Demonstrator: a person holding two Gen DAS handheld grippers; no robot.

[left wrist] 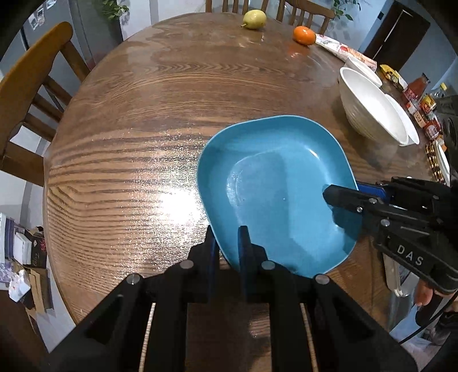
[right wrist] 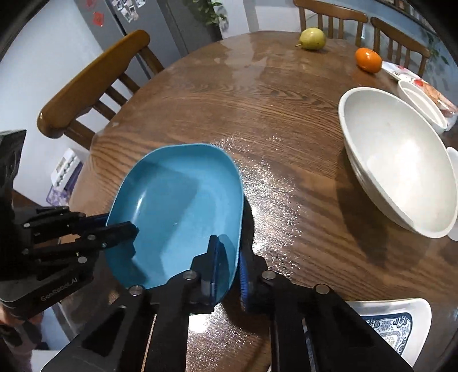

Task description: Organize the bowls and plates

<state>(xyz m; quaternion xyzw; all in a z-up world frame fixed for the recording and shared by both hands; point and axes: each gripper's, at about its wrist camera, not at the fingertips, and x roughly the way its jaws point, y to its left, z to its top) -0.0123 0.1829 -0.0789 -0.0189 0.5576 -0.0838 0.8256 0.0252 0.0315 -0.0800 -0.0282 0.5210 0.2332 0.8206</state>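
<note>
A blue plate (left wrist: pixel 274 183) with rounded corners is held over the round wooden table (left wrist: pixel 143 143). My left gripper (left wrist: pixel 227 246) is shut on its near rim. My right gripper (left wrist: pixel 340 194) comes in from the right and is shut on the plate's right rim. In the right wrist view the plate (right wrist: pixel 177 206) sits between my right gripper's (right wrist: pixel 229 257) fingers, and my left gripper (right wrist: pixel 120 226) clamps its left edge. A large white bowl (left wrist: pixel 372 108) stands at the right, also in the right wrist view (right wrist: pixel 395 160). A white plate with blue pattern (right wrist: pixel 395 326) lies near the front right.
A pear (left wrist: pixel 254 19) and an orange (left wrist: pixel 304 35) lie at the table's far side. A smaller white dish (right wrist: pixel 420 106) and food packets (left wrist: pixel 420 100) sit behind the bowl. Wooden chairs (right wrist: pixel 94 83) stand around the table.
</note>
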